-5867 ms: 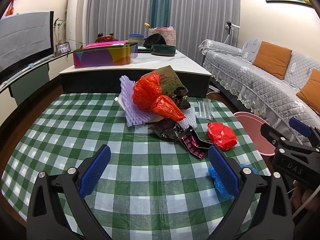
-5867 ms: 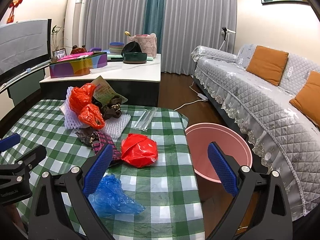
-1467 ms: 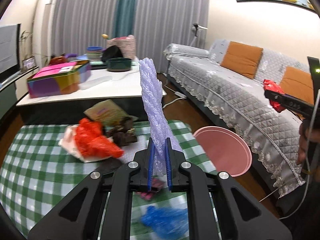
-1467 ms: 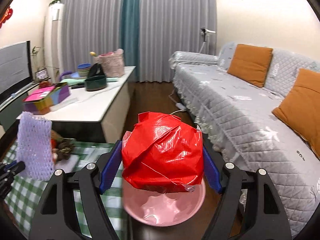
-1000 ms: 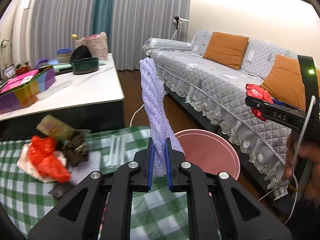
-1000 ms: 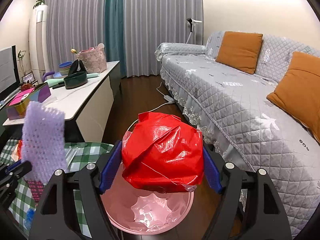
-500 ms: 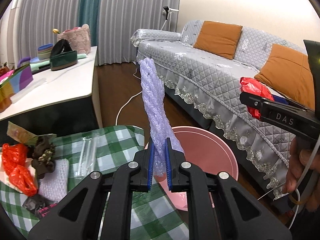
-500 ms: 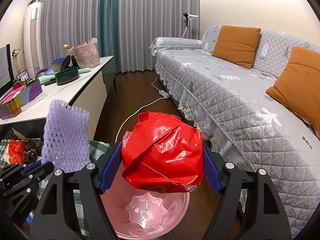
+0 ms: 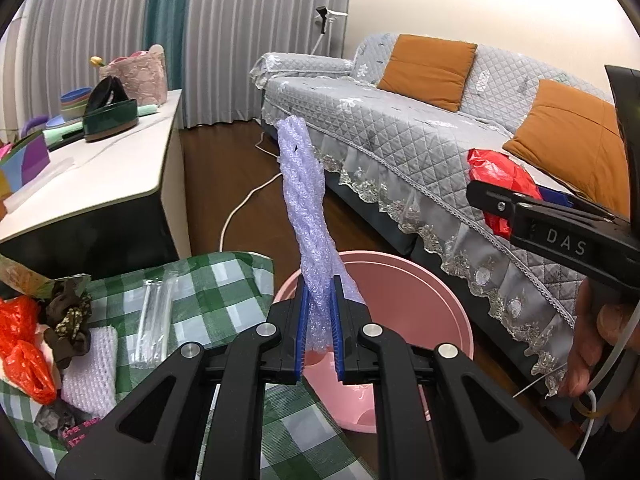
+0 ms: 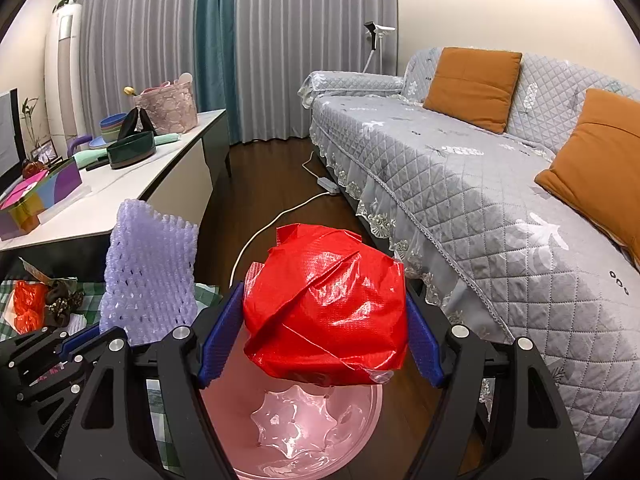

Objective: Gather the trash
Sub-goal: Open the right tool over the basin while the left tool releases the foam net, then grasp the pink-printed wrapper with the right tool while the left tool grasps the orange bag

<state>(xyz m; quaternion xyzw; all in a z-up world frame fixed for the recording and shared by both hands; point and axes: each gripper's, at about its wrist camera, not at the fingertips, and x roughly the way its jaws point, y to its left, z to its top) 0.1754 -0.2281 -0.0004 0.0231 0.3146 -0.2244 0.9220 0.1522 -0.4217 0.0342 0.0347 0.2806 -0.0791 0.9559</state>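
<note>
My left gripper (image 9: 319,312) is shut on a purple foam net sleeve (image 9: 306,204) that stands upright, held just over the near rim of the pink bin (image 9: 436,292). The sleeve also shows in the right wrist view (image 10: 150,272). My right gripper (image 10: 322,322) is shut on a crumpled red plastic bag (image 10: 326,304) directly above the pink bin (image 10: 288,420). The red bag (image 9: 500,176) and right gripper (image 9: 500,200) show at the right of the left wrist view.
The green checked table (image 9: 216,280) still carries orange bags (image 9: 24,344), a dark wrapper (image 9: 68,320), a white foam net (image 9: 90,368) and a clear sleeve (image 9: 154,320). A grey sofa (image 10: 480,200) stands right; a white counter (image 9: 88,184) behind.
Both grippers have moved right, off the table toward the bin. The bin now lies under the red bag and just beyond the foam sleeve. Both grips are unchanged.
</note>
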